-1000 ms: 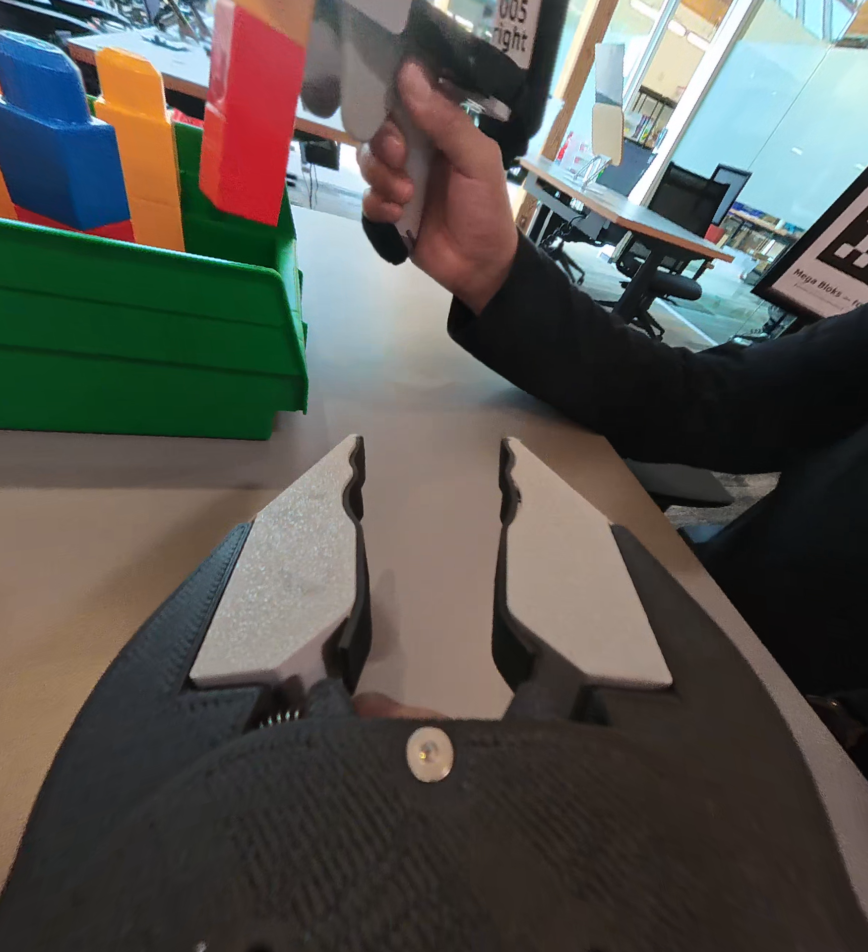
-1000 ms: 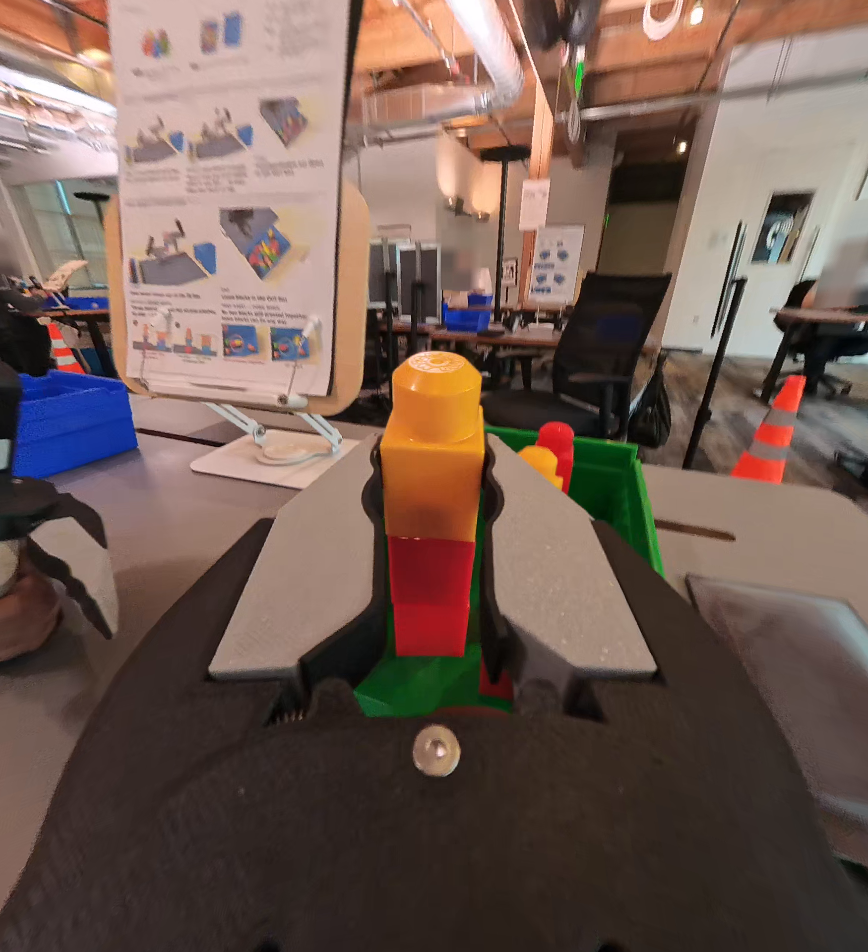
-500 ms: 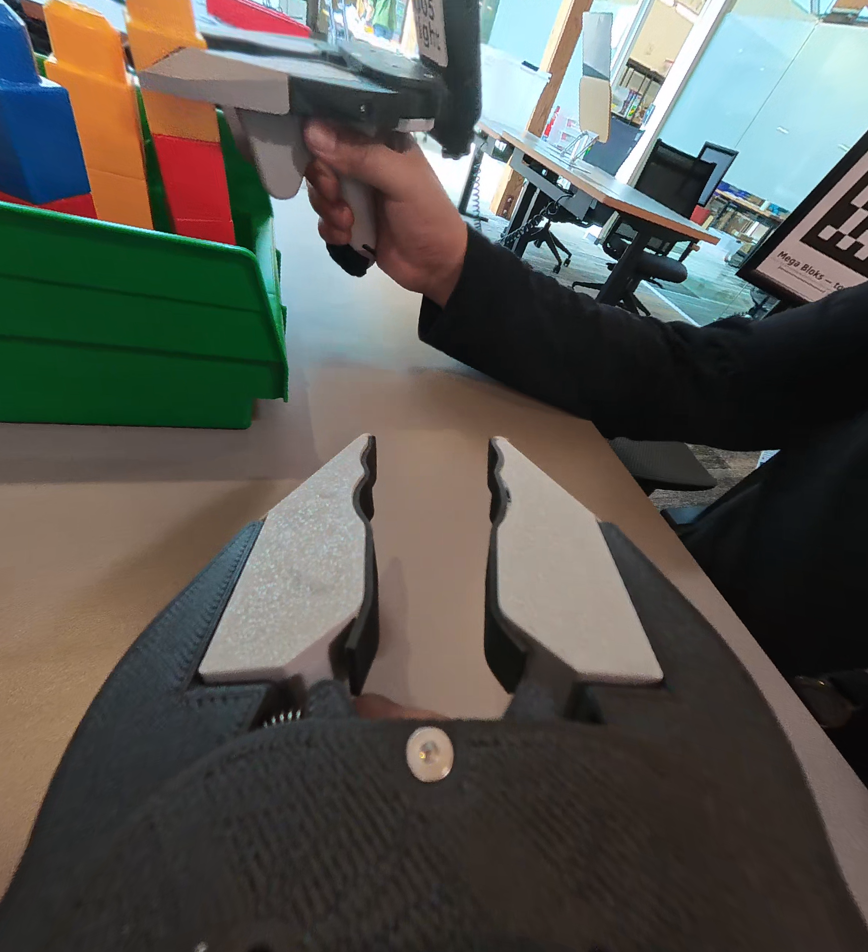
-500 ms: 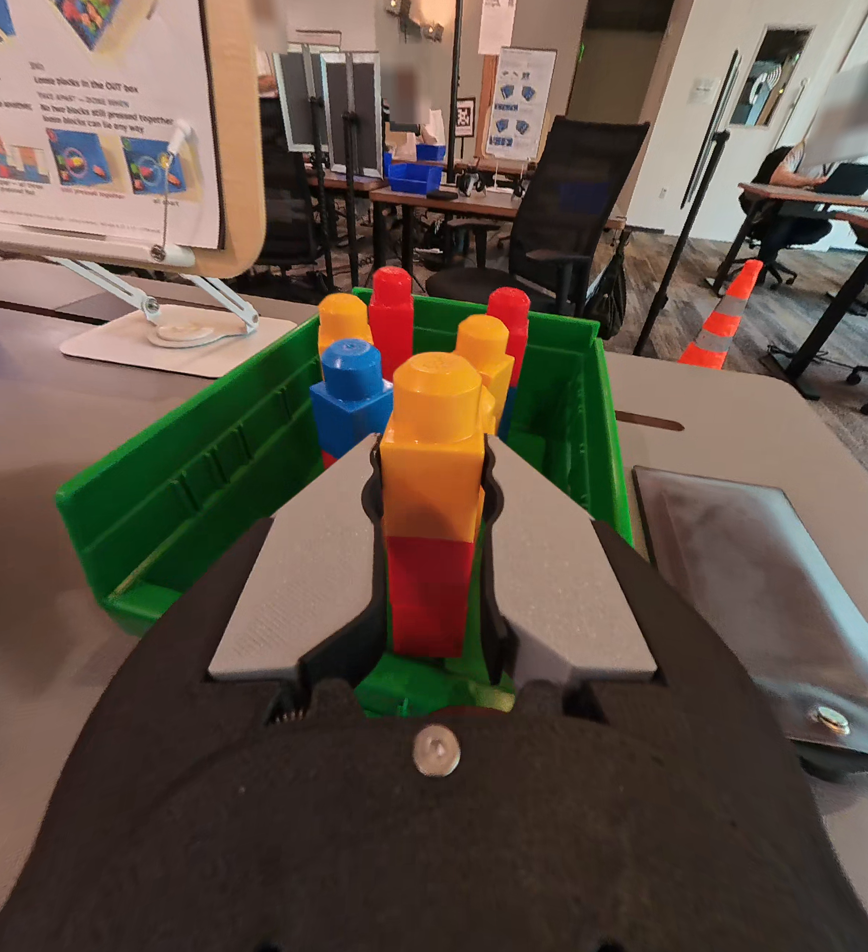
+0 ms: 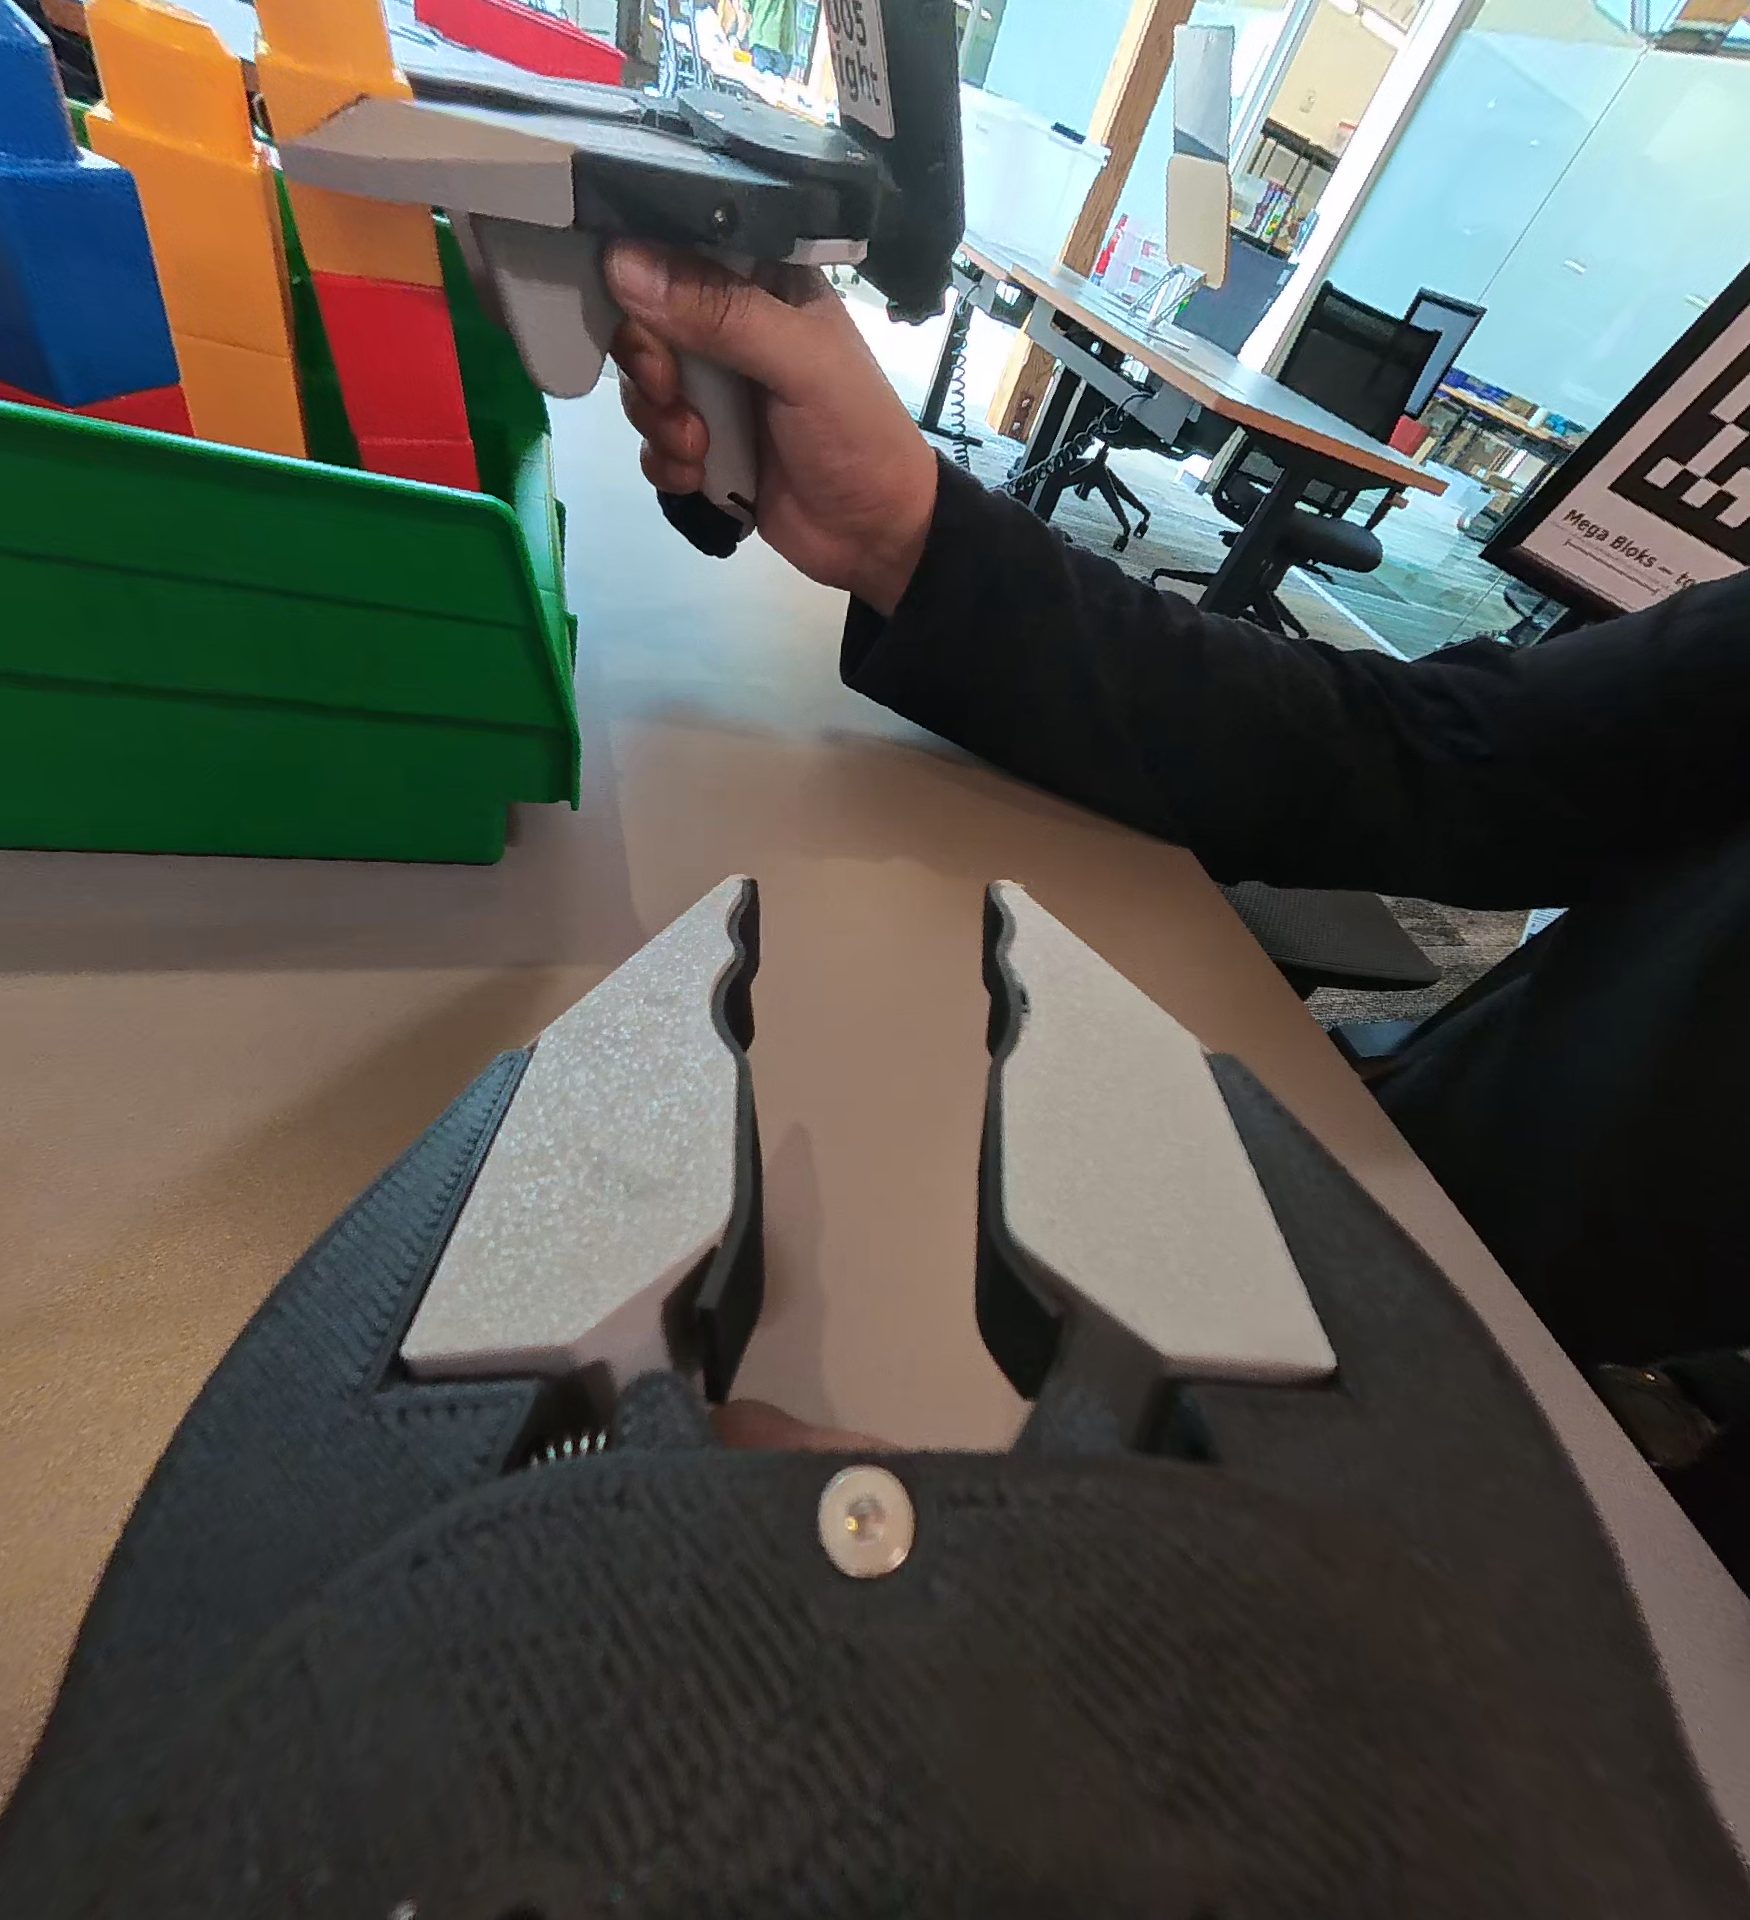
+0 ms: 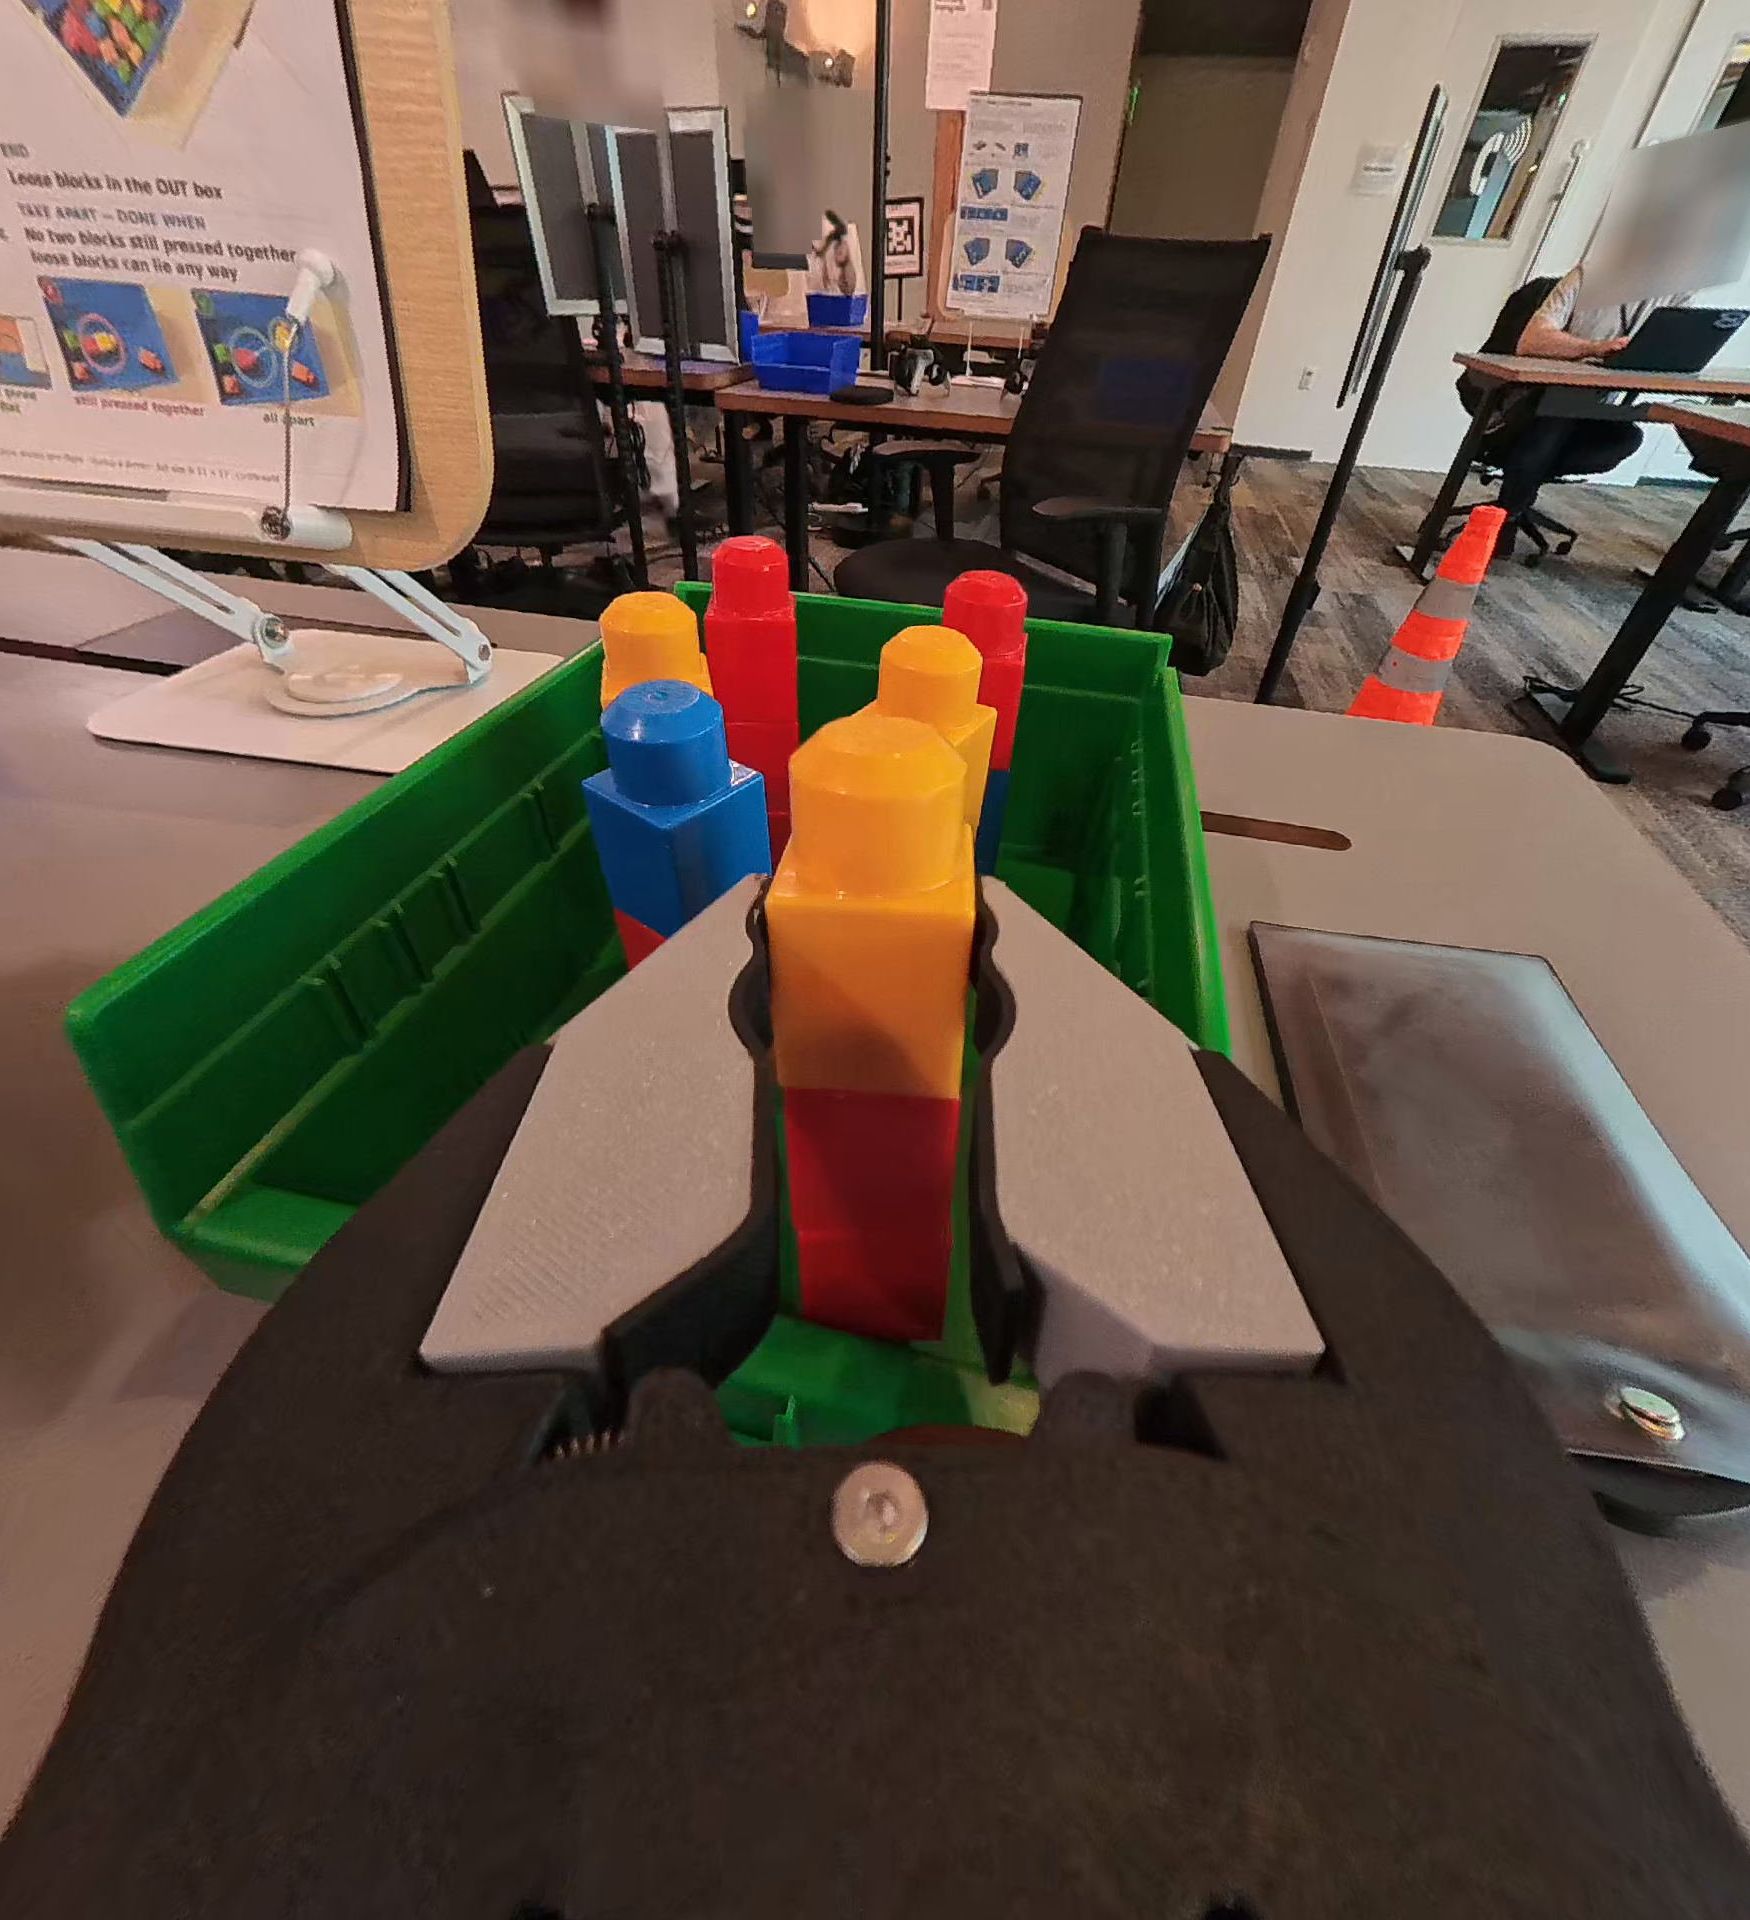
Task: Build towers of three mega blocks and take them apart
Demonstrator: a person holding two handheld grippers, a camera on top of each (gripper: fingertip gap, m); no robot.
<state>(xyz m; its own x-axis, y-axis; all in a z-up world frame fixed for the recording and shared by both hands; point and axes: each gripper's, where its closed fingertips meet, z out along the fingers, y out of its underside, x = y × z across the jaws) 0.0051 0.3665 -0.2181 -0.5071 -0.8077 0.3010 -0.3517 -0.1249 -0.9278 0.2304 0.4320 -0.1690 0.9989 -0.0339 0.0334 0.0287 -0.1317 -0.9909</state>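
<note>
Plastic tower (image 6: 871, 1039): I judge it light, stiff, a little slippery; it stands in the green bin (image 6: 331, 997).
Right tongs (image 6: 871, 935): clamped on its orange top block; hold flat sides.
Left tongs (image 5: 869, 914): apart, empty, over the table (image 5: 175, 1091).

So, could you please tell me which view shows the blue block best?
The right wrist view: the blue block shows whole, stud included, standing in the green bin. The left wrist view crops it at the frame edge.

Right gripper (image 6: 871, 914) has lowered its clamped orange-and-red tower (image 6: 866, 1039) from above into the green bin (image 6: 331, 997), beside other towers; left gripper's (image 5: 871, 904) jaws narrowed slightly.
</note>
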